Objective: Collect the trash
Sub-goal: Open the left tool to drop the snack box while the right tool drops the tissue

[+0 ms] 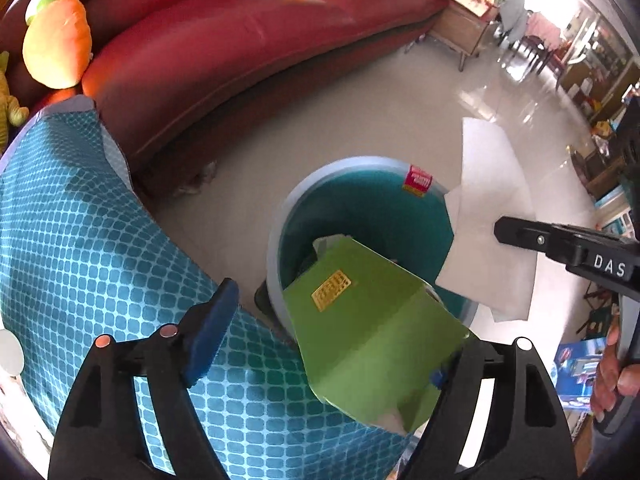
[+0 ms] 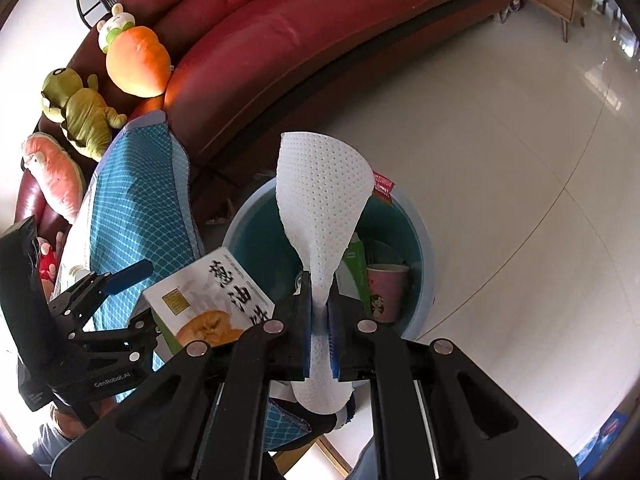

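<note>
The left tongs (image 1: 324, 344) stand wide, the green cardboard food box (image 1: 372, 332) loose between them above the round teal plastic bin (image 1: 372, 204). The right tongs (image 2: 319, 316) pinch a dimpled white paper towel (image 2: 320, 196) (over the same bin), beside the red leather sofa (image 1: 240, 40).

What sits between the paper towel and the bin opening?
The green box, tilting over the near rim of the bin, covers part of the opening. The paper towel hangs over the open part; nothing else visible blocks it.
</note>
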